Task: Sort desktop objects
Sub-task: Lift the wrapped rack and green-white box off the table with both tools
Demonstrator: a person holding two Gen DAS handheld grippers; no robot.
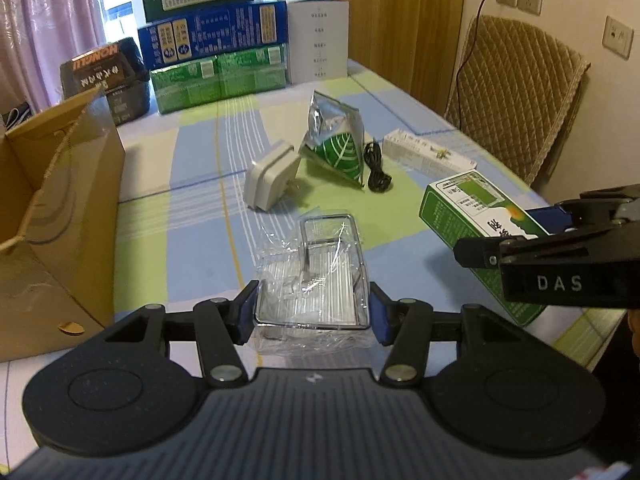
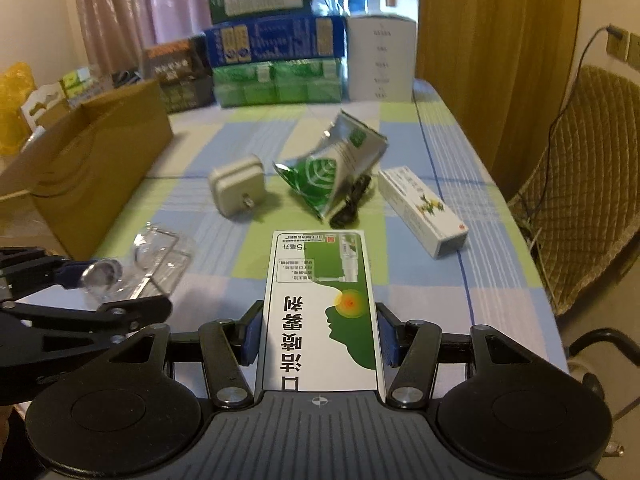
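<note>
Clear crinkled film wraps the chrome wire holder [image 1: 312, 280], which sits near the table's [image 1: 200, 216] front edge and is clamped between the pads of the left gripper [image 1: 312, 314]. It is judged rigid but slippery under the wrap, so the metal frame is best squeezed, not the loose film. To its right, the green-and-white carton [image 2: 322, 312] is clamped across its long sides by the right gripper [image 2: 320, 338]; it is judged light, and crushable if squeezed hard. An open cardboard box [image 1: 60, 208] stands at the left.
</note>
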